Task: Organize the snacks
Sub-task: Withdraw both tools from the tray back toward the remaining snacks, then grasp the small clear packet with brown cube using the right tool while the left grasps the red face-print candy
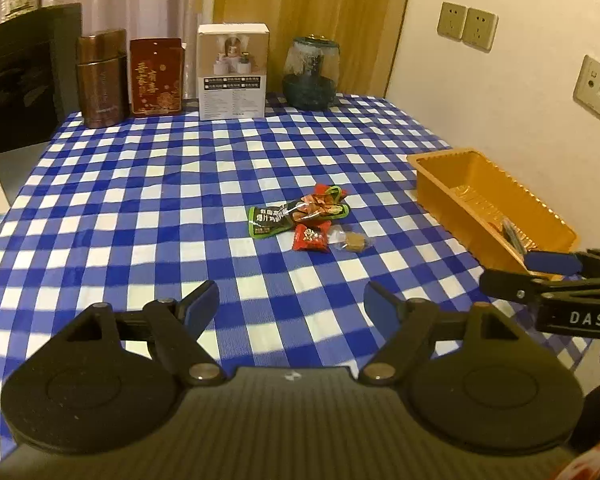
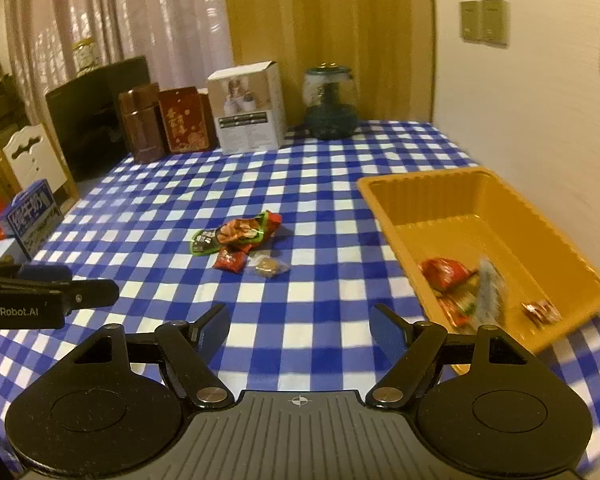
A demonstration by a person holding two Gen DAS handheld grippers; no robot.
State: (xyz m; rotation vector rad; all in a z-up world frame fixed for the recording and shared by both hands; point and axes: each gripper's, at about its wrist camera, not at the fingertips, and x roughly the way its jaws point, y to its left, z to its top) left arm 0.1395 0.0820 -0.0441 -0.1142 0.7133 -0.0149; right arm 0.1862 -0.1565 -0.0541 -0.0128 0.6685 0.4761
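My left gripper (image 1: 292,300) fills the bottom of the left wrist view, jaws wide apart with nothing between them, only checked tablecloth (image 1: 140,208). The loose snacks (image 1: 304,220) lie mid-frame, a green packet, a red one and a clear-wrapped sweet bunched together, probably because they are next to sort. The yellow tray (image 1: 480,192) sits at right against the wall, and my right gripper (image 1: 532,276) pokes in from the right edge just before its near end.

In the right wrist view, my right gripper (image 2: 300,328) is also open and empty at the bottom. The snacks (image 2: 240,244) lie left of centre; the tray (image 2: 420,196) at right already holds several packets (image 2: 460,284), so it looks like the collecting bin. My left gripper (image 2: 60,296) enters at the left edge.
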